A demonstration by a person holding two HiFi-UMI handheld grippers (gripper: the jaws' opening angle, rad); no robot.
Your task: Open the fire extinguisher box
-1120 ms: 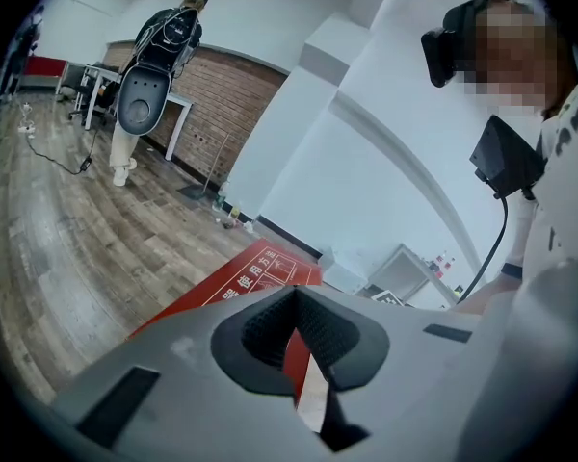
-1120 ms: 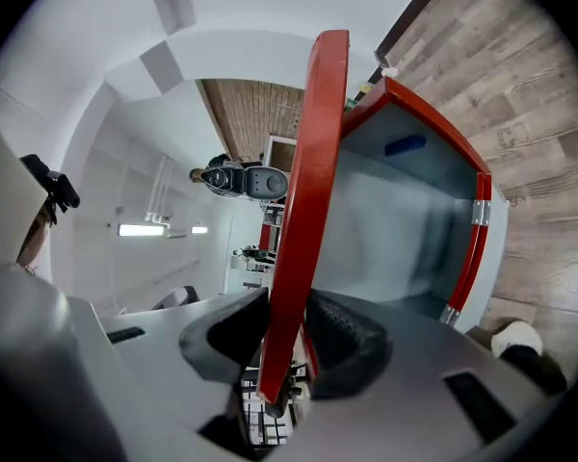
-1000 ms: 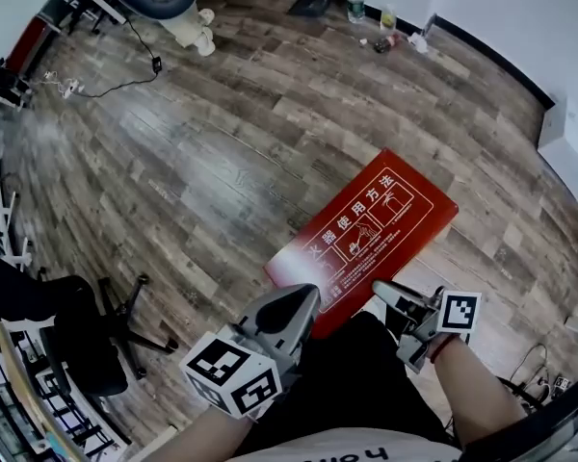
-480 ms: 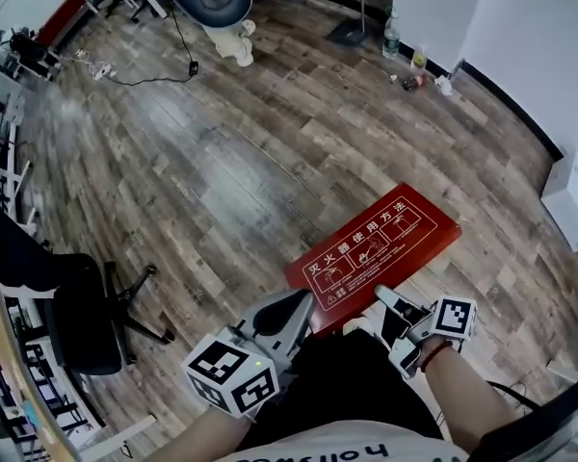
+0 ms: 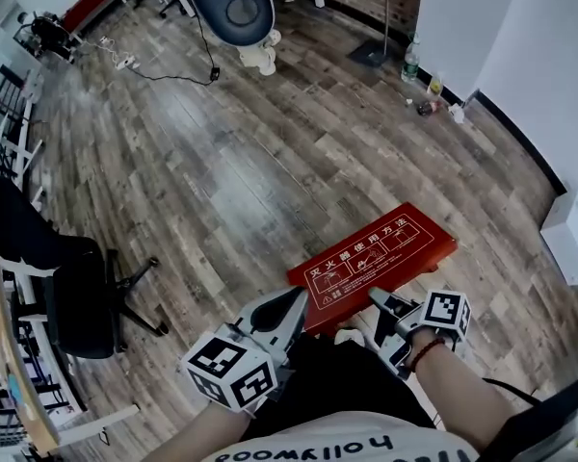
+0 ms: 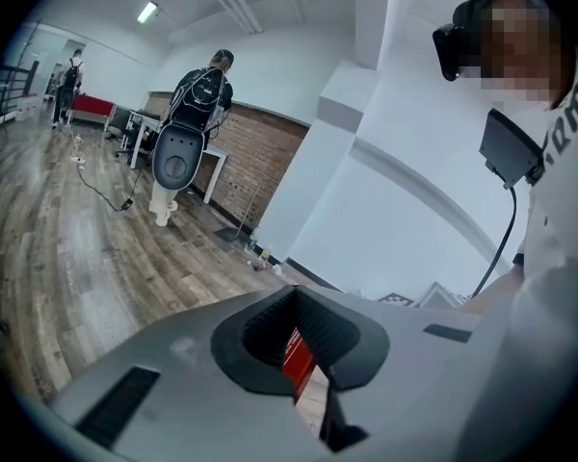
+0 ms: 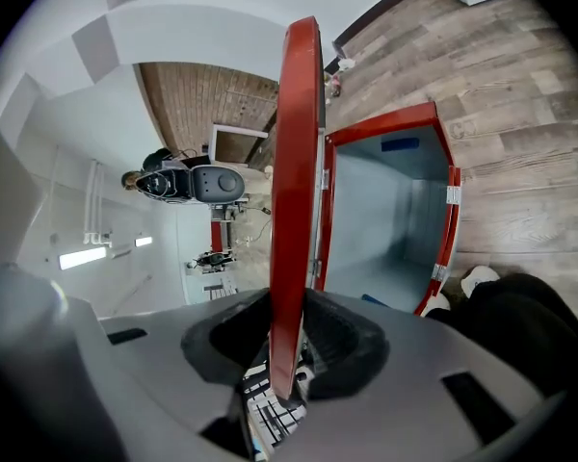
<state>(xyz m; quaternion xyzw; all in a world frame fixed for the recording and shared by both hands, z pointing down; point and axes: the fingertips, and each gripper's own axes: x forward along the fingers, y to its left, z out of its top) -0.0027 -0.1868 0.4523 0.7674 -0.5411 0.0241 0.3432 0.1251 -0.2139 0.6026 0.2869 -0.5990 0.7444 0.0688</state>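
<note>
The red lid (image 5: 376, 258) of the fire extinguisher box, printed with white instruction pictures, is lifted at its near edge and slopes up from the floor. My right gripper (image 5: 383, 308) is shut on that near edge; its jaws have just been closing with the lid between them. In the right gripper view the lid (image 7: 294, 181) stands edge-on between the pads, and the grey inside of the box (image 7: 385, 210) shows behind its red rim (image 7: 450, 219). My left gripper (image 5: 291, 306) is shut on nothing, its tip beside the lid's left corner. A slit between its pads (image 6: 303, 354) shows red.
A black office chair (image 5: 72, 306) stands to the left on the wooden floor. A blue round seat on a white base (image 5: 233, 3) and a cable (image 5: 164, 75) lie far back. Bottles (image 5: 429, 89) sit by the white wall (image 5: 520, 37). A person with a backpack (image 6: 197, 94) stands far off.
Both grippers have risen. The lid's near edge has come up with the right gripper, so the lid looks flatter and shorter from above. The head view has swung up the room.
</note>
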